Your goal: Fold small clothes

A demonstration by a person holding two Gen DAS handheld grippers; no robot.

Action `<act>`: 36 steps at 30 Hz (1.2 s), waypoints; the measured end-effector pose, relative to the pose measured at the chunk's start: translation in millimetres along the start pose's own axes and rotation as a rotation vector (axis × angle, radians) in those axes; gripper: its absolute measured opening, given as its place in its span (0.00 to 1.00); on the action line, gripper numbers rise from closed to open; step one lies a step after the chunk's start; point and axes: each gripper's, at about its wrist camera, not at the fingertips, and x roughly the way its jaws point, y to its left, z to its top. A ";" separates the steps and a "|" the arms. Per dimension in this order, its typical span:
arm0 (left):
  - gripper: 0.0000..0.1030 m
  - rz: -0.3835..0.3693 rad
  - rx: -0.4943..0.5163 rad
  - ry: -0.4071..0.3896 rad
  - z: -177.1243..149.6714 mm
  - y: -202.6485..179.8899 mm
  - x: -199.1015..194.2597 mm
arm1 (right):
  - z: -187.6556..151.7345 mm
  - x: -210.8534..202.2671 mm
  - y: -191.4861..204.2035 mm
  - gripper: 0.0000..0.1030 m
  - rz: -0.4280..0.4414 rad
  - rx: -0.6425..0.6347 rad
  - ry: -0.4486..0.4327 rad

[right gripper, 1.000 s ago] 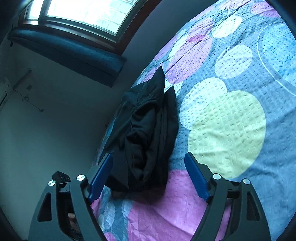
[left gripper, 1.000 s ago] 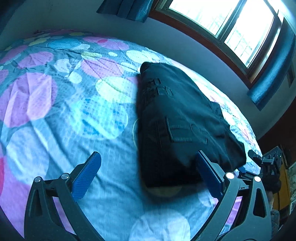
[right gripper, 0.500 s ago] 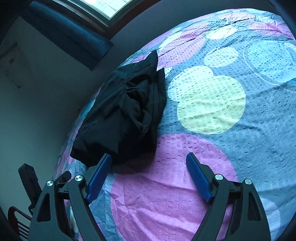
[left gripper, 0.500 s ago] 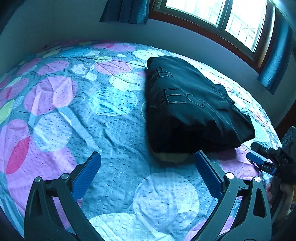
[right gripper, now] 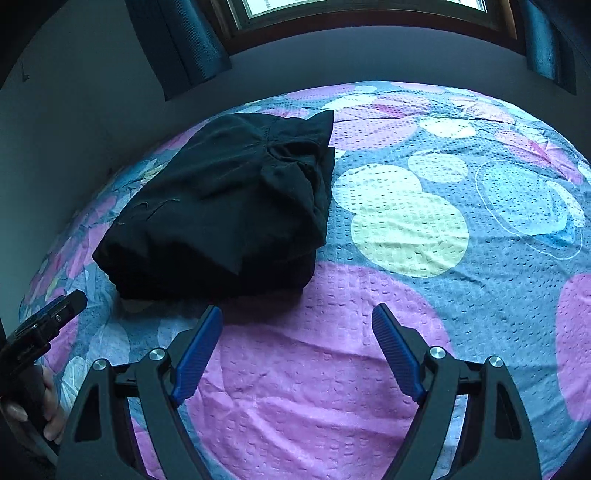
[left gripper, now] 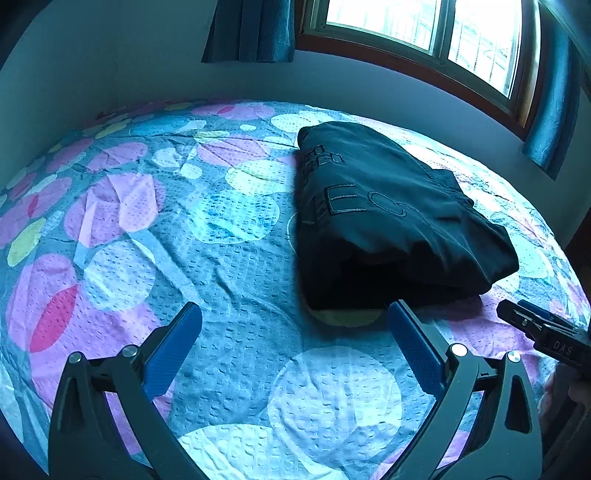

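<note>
Left wrist view: my left tongs (left gripper: 293, 325) are released, the two blue pads spread wide and nothing between them. Just ahead of the right-hand pad lies the folded black garment (left gripper: 388, 218), a thick bundle with outlined lettering stitched on its upper face, resting on the circle-patterned bedspread (left gripper: 221, 273). The pad tip sits just beside the bundle's near edge; I cannot tell whether it touches. To the far right of my left tongs, the tip of the other tool enters the picture.

Right wrist view: my right tongs (right gripper: 297, 328) are likewise released, pads wide apart over a pink patch of the bedspread, grasping nothing. The black garment (right gripper: 225, 206) lies ahead and to the left of them, near the left-hand pad, its layered folds facing me. At the far left a hand (right gripper: 48, 413) grips the handle of the left tool. Beyond the bed stand a grey wall and a window (left gripper: 424, 40) with dark blue curtains (left gripper: 251, 29).
</note>
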 end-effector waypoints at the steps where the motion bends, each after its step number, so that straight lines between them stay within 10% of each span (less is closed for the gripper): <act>1: 0.98 0.003 0.004 -0.003 -0.3 -0.7 -0.2 | -0.2 -0.7 -0.6 0.80 -0.004 -0.003 -0.002; 36: 0.98 0.033 0.016 -0.003 -0.8 -3.4 0.2 | -2.7 -5.1 -5.0 0.80 -0.039 0.021 -0.029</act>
